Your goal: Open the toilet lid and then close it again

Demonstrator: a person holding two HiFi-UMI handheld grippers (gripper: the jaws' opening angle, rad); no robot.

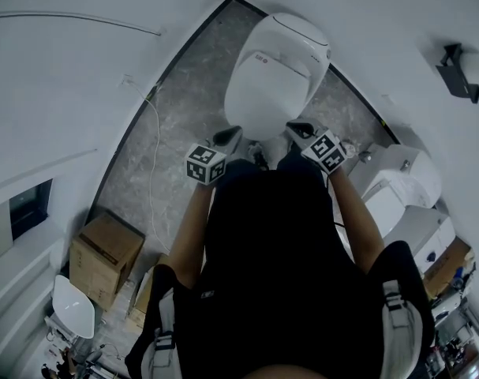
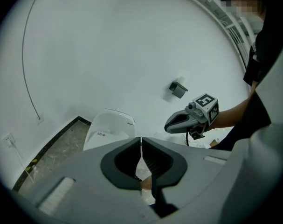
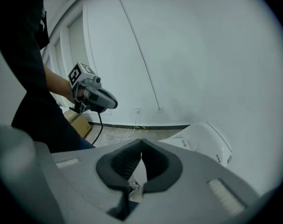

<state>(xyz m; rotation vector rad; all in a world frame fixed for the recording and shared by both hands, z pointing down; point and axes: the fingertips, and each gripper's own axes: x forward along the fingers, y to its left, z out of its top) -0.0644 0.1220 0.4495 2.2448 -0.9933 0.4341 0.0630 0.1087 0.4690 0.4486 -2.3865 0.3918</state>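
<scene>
Two grippers (image 1: 233, 134) (image 1: 294, 127), one toilet (image 1: 275, 69) straight ahead, one wall fixture (image 1: 458, 71)

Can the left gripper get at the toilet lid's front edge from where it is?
Probably yes: the left gripper, jaws shut and empty, sits by the front of the closed toilet lid, with nothing visible in the way.

The toilet lid (image 1: 275, 73) is glossy smooth plastic; floor (image 1: 168, 156) mottled stone; box (image 1: 105, 255) matt cardboard.

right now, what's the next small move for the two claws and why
Probably bring the left claw down to the near edge of the toilet lid, to get under it. The lid looks flat and closed, and the left claw and right claw are both shut, empty and touching nothing, close by that edge.
</scene>
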